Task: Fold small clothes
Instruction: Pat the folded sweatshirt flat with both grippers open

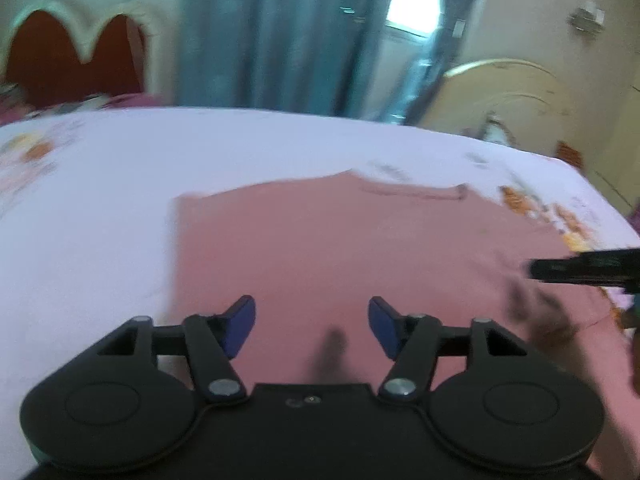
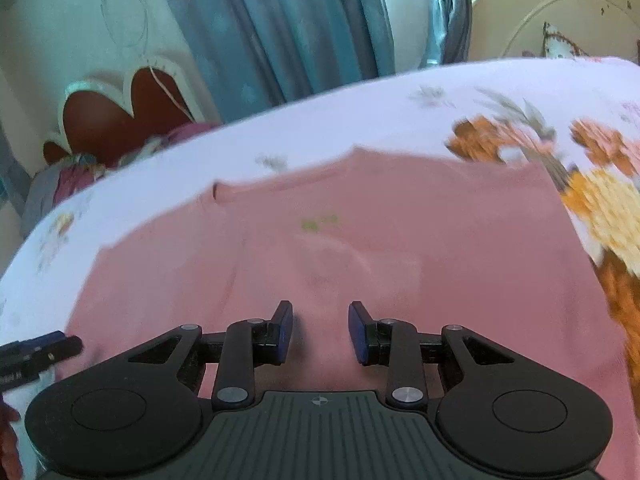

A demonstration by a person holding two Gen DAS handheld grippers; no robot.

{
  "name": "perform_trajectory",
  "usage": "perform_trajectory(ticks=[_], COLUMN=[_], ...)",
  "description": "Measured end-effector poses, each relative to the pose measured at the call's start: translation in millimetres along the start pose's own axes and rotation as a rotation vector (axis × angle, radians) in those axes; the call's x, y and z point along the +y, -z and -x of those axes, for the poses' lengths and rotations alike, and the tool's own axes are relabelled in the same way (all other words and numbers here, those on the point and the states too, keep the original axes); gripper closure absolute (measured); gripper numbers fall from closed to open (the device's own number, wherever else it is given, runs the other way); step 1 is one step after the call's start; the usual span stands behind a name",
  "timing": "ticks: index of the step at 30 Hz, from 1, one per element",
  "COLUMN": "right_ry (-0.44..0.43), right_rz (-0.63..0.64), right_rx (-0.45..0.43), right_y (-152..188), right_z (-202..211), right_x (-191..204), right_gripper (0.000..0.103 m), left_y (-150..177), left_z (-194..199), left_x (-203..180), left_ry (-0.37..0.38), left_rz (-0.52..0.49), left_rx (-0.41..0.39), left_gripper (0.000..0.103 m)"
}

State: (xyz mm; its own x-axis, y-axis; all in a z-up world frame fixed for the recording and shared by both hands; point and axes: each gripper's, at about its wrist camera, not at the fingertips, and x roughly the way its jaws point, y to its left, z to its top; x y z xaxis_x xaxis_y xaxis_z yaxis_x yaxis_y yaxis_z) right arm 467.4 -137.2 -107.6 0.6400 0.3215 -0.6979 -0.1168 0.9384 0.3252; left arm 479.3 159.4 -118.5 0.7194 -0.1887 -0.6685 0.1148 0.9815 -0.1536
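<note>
A pink garment [image 1: 340, 248] lies flat on a white floral bedsheet [image 1: 100, 200]. It also shows in the right wrist view [image 2: 360, 248], with a small green mark near its middle. My left gripper [image 1: 312, 326] is open and empty, just above the garment's near part. My right gripper [image 2: 320, 332] is open and empty, also over the garment's near part. The right gripper's tip shows at the right edge of the left wrist view [image 1: 580, 268]. The left gripper's tip shows at the left edge of the right wrist view [image 2: 40, 350].
The bedsheet [image 2: 360, 112] has orange flower prints [image 2: 600, 200] on the right. Blue curtains [image 1: 280, 32] and a window hang behind the bed. A red and white headboard [image 1: 76, 52] stands at the far left. A cream round panel [image 2: 560, 8] is at the far right.
</note>
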Motion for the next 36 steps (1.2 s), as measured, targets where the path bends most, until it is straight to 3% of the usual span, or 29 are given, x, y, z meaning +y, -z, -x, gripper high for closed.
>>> perform_trajectory(ticks=[2, 6, 9, 11, 13, 15, 18, 20, 23, 26, 29, 30, 32, 34, 36], right_ry=[-0.020, -0.071, -0.042, 0.021, 0.107, 0.126, 0.113, 0.112, 0.057, 0.102, 0.151, 0.125, 0.044, -0.014, -0.012], right_rz=[0.001, 0.041, 0.048, 0.029, -0.024, -0.077, -0.068, -0.055, -0.023, 0.049, 0.030, 0.033, 0.077, 0.124, 0.175], right_rx=[0.000, 0.022, 0.044, 0.025, -0.003, 0.030, 0.020, -0.013, -0.016, 0.048, 0.037, 0.015, 0.002, 0.038, 0.094], right_y=[-16.3, -30.4, -33.5, -34.6, -36.1, -34.7, -38.3, -42.5, -49.2, -48.5, -53.0, -54.5, -53.2, -46.9, -37.8], right_z=[-16.1, -53.5, -72.3, -69.7, -57.7, -57.2, -56.4, -53.4, -60.1, -81.0, -78.5, -71.9, -64.5, -67.6, -78.9], right_x=[14.3, 48.4, 51.8, 35.3, 6.0, -21.8, -27.1, -19.7, 1.5, 15.0, 12.7, 16.5, 32.4, 47.5, 57.0], right_gripper=[0.071, 0.071, 0.071, 0.071, 0.071, 0.071, 0.071, 0.071, 0.071, 0.071, 0.071, 0.071, 0.071, 0.071, 0.071], left_y=[-18.6, -36.1, -33.6, -30.1, -27.2, -30.0, -41.7, -47.0, -47.4, -47.1, -48.0, -45.5, -38.2, -27.3, -14.6], left_z=[-26.6, -73.0, -92.1, -84.4, -79.3, -79.1, -77.3, -78.3, -91.1, -87.2, -68.1, -60.7, -52.9, -49.6, -50.6], left_x=[-18.0, -39.8, -35.4, -12.3, 19.2, 51.3, 65.9, 73.2, 81.8, 78.3, 66.5, 59.9, 44.4, 29.4, 23.4], left_ry=[0.066, 0.123, 0.093, 0.065, -0.022, 0.020, -0.048, -0.048, -0.071, -0.070, -0.089, -0.075, -0.055, -0.019, -0.032], left_rz=[-0.038, -0.042, -0.048, -0.024, -0.001, 0.068, 0.062, 0.075, 0.077, 0.061, 0.037, 0.023, 0.003, -0.014, -0.023], left_rx=[0.009, 0.052, 0.085, 0.054, 0.036, 0.023, 0.003, -0.010, 0.041, 0.025, -0.011, -0.030, -0.036, -0.027, 0.001], left_gripper=[0.040, 0.043, 0.043, 0.042, 0.043, 0.044, 0.044, 0.044, 0.044, 0.044, 0.038, 0.033, 0.034, 0.035, 0.036])
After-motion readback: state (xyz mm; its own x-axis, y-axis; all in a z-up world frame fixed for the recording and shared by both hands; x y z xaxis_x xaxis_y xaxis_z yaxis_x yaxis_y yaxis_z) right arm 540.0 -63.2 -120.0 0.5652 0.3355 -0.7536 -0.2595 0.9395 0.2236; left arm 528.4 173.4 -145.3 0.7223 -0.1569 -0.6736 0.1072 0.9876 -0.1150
